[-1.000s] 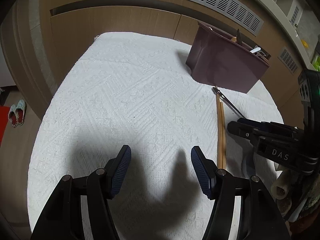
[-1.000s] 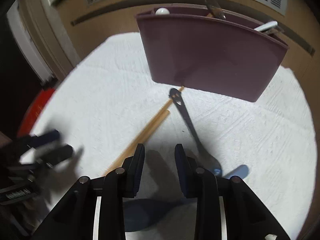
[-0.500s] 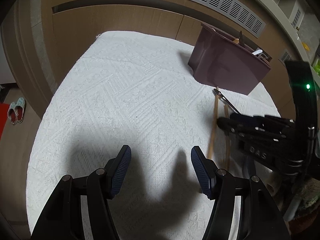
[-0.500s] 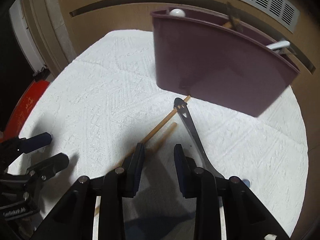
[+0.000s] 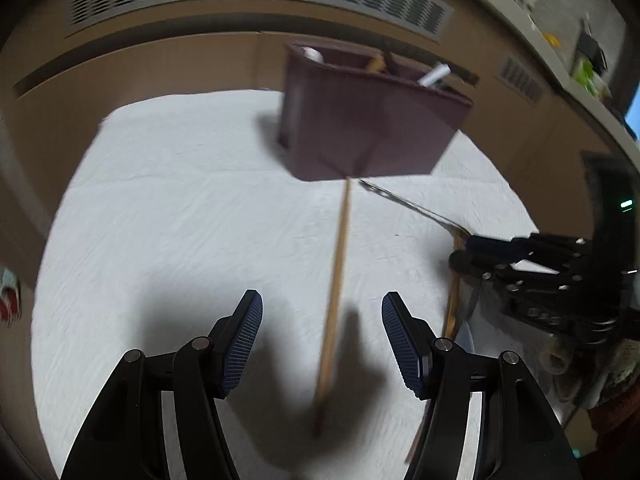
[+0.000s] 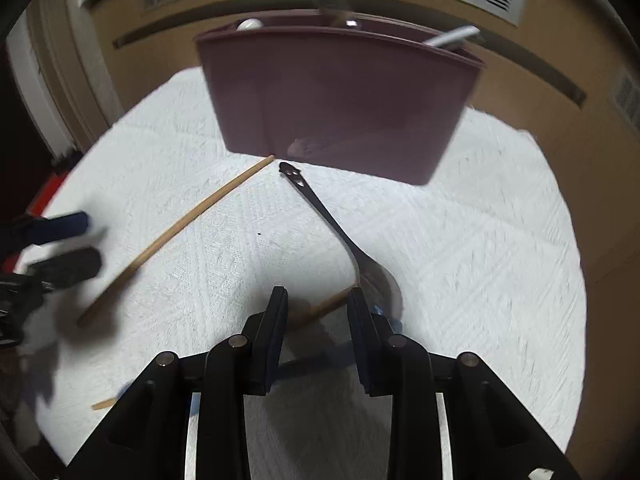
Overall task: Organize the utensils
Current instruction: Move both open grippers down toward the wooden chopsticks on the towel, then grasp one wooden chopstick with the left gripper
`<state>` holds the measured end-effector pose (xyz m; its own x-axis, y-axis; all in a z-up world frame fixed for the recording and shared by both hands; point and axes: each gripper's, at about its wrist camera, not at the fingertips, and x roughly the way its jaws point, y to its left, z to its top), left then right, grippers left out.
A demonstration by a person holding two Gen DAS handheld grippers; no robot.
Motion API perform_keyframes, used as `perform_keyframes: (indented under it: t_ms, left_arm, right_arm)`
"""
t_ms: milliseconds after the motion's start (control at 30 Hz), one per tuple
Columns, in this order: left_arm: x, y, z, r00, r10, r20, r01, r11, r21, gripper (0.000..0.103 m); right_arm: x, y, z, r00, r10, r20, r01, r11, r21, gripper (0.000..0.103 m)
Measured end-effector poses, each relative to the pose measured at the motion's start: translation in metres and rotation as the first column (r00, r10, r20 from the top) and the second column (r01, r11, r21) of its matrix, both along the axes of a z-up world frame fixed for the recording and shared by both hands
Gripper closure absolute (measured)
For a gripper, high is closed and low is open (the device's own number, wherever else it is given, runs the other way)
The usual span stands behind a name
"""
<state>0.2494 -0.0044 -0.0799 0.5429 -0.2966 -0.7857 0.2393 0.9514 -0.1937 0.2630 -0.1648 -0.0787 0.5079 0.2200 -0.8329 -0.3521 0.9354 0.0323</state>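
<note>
The left gripper point(image 5: 322, 338) stands wide open above the white cloth point(image 5: 180, 208), holding nothing. One chopstick point(image 5: 338, 280) lies on the cloth along the line between the left fingers, its far tip touching the base of the caddy point(image 5: 360, 128). This alignment suits a straight closing grasp on the shaft, judged from the pose alone.

The right gripper point(image 6: 318, 314) is at a narrow opening, low over the cloth. A second chopstick point(image 6: 320, 308) runs across the gap between its fingers, and the spoon point(image 6: 320, 210) lies just beside the right finger, its bowl close to that fingertip and its handle end near the caddy point(image 6: 340, 96). Whether the fingers press on the second chopstick cannot be told: a gap shows on both sides of the stick, so it reads as framed, not clamped.

The caddy stands upright at the far side of the cloth. Handles of utensils already stowed project above its rim, which indicates where the loose items belong. The three loose items lie in front of it.

Limits of view:
- Both views are blurred by motion; fine edges are unreliable.
- The caddy's compartments are seen only at the rim; their contents are mostly hidden.
- The near part of the second chopstick passes under the right gripper body and reappears at the lower left.
- The spoon bowl is partly masked by the right finger.
- Something blue beneath the right gripper cannot be identified.
</note>
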Motion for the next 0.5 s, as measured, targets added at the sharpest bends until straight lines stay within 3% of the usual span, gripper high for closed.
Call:
perform_keyframes:
  t_ms: [67, 200, 500]
  left_arm:
    - [0.009, -0.014, -0.006, 0.999, -0.032, -0.027, 0.033, 0.999, 0.03, 0.042]
    - [0.022, -0.033, -0.012, 0.998, -0.06, -0.034, 0.062, 0.994, 0.091, 0.05]
    - [0.044, -0.051, -0.017, 0.993, -0.104, -0.051, 0.111, 0.976, 0.188, 0.049]
  right_arm:
    - [-0.008, -0.012, 0.011, 0.999, 0.001, 0.048, -0.003, 0.999, 0.042, 0.075]
    - [-0.021, -0.034, 0.02, 0.995, -0.038, 0.095, 0.034, 0.999, 0.036, 0.074]
    - [-0.047, -0.071, 0.0, 0.986, -0.164, 0.017, 0.162, 0.984, 0.077, 0.074]
